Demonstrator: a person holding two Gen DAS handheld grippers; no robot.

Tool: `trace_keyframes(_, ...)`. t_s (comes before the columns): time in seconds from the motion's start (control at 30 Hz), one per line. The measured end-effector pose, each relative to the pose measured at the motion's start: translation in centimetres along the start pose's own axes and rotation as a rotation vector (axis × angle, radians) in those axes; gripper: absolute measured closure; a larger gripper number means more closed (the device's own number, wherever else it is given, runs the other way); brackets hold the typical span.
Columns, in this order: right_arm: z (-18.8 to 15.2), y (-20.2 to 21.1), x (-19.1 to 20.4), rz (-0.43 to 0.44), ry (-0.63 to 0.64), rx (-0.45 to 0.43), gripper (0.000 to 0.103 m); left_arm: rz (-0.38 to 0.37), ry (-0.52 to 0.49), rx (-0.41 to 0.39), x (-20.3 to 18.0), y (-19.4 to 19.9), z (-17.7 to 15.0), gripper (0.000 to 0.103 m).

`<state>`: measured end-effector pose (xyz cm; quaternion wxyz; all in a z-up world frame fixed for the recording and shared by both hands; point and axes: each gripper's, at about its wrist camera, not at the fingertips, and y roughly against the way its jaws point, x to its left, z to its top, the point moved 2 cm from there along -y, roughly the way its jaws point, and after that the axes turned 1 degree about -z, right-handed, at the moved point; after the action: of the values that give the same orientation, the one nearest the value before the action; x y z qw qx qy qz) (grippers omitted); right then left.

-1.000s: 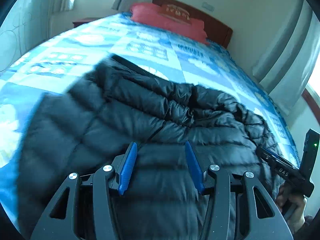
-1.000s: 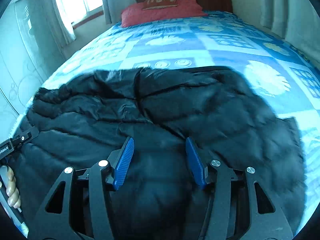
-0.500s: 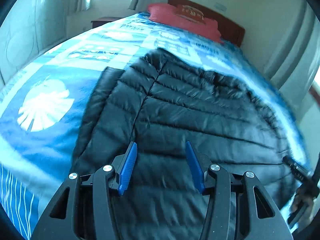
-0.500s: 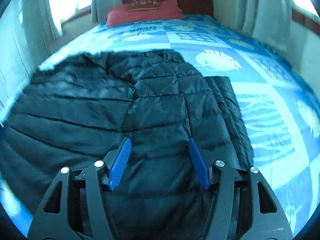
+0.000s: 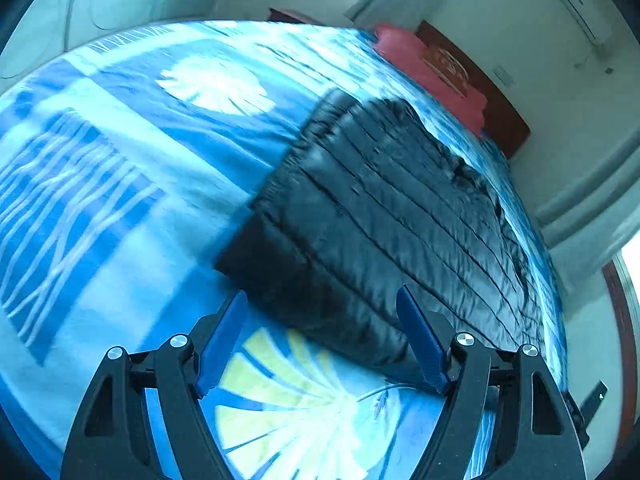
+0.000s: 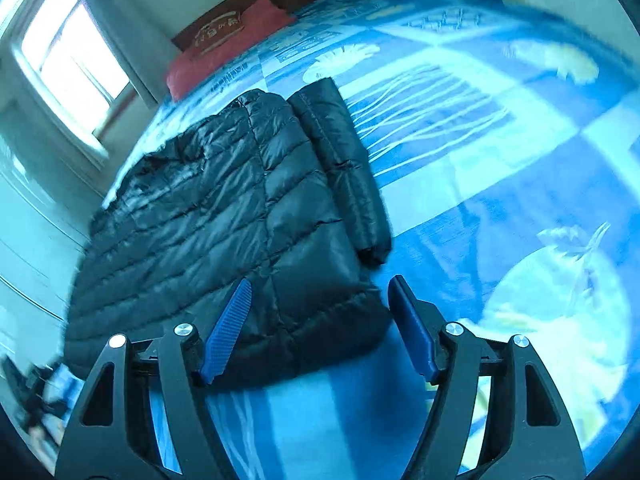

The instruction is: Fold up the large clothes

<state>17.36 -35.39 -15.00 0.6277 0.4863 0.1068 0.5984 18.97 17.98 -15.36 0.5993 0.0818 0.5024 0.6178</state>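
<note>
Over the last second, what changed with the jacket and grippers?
Both grippers' fingers have just been opening; left gripper and right gripper backed off to the near hem corners of the black puffer jacket, pressing nothing. Jacket now lies flat; bedspread unchanged.

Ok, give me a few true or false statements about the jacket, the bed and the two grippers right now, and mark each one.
1. The black jacket lies on the blue bedspread. True.
2. The left gripper is clamped on the jacket. False: its jaws stand apart, just opened wider, pinching nothing.
3. The red pillow sits at the headboard end. True.
4. The right gripper is shut. False: its jaws are open, just widened, around the jacket's near corner without pressing it.
5. The jacket hangs in the air. False: it rests flat.
</note>
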Motion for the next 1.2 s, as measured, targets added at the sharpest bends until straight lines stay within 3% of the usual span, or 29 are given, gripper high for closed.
trace_keyframes(0.07,0.2,-0.6,0.2,0.007,-0.014,0.007,0.025,-0.001,0.022,0.014,0.0,-1.3,0.4,0.025)
trace_keyframes(0.2,0.4,-1.4,-0.6,0.034,-0.102,-0.014,0.024,-0.035,0.163,0.006,1.3,-3.2,1.4,0.025)
trace_keyframes(0.23,0.4,-1.4,-0.7,0.028,-0.111,-0.019,0.031,-0.031,0.183,-0.007,1.4,-3.2,1.3,0.031)
trace_keyframes(0.27,0.4,-1.3,-0.8,0.042,-0.117,-0.018,0.050,-0.015,0.186,-0.017,1.4,-3.2,1.2,0.036)
trace_keyframes(0.33,0.3,-1.3,-1.1,0.091,-0.151,-0.011,0.062,-0.007,0.184,-0.036,1.1,-2.9,0.9,0.055)
trace_keyframes(0.47,0.2,-0.2,-0.9,0.165,-0.163,-0.021,0.082,-0.046,0.169,-0.057,0.8,-1.4,0.5,0.074)
trace_keyframes(0.53,0.0,0.7,-0.3,0.160,-0.132,-0.034,0.085,-0.051,0.160,-0.063,0.4,-0.7,0.5,0.079)
trace_keyframes(0.8,-2.3,4.2,0.2,0.129,-0.058,-0.034,0.086,-0.040,0.106,-0.059,0.2,2.7,-0.3,0.081)
trace_keyframes(1.2,-6.0,7.8,-2.3,0.106,-0.056,0.002,0.086,-0.035,0.099,-0.013,2.3,7.0,-5.0,0.081)
